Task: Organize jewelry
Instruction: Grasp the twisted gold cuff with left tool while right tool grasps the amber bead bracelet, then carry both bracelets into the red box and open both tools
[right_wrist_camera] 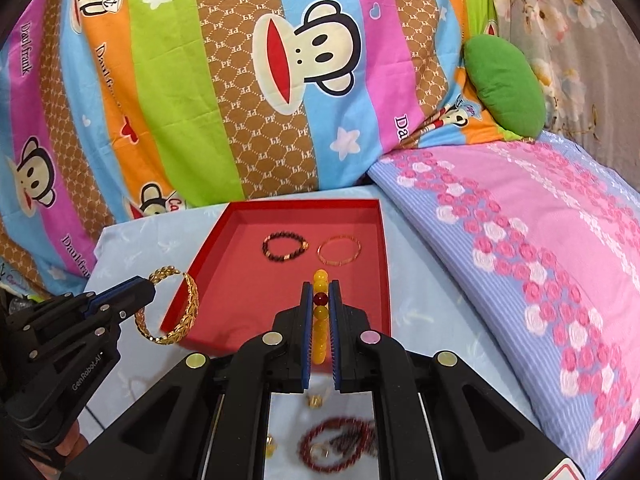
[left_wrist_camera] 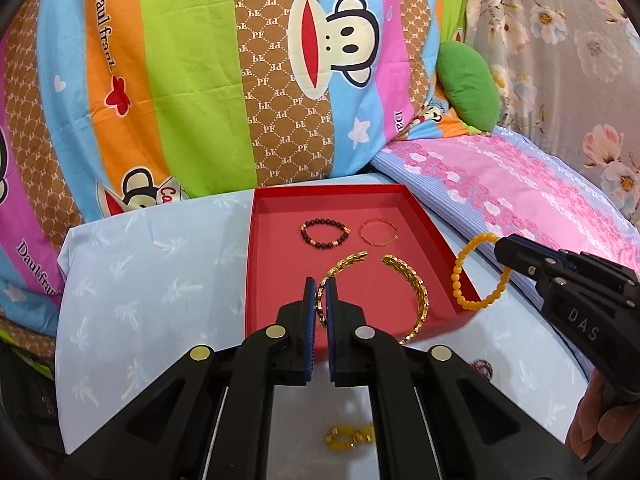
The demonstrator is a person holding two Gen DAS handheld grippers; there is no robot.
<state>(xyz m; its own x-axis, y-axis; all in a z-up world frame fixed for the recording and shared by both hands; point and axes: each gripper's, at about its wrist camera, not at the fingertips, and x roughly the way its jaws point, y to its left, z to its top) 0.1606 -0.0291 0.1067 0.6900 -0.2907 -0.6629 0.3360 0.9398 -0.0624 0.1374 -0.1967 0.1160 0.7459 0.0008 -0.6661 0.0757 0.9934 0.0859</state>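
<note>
A shallow red tray lies on a pale blue cloth. On its floor rest a dark beaded bracelet and a thin gold bangle. My left gripper is shut on an open gold leaf-pattern cuff, held in the air over the tray's near left side. My right gripper is shut on a yellow beaded bracelet with one dark red bead, held above the tray's near right corner.
Loose pieces lie on the cloth under the grippers: yellow and gold jewelry, a red beaded strand, a small gold piece. A striped cartoon quilt rises behind the tray. A pink floral pillow and a green cushion sit right.
</note>
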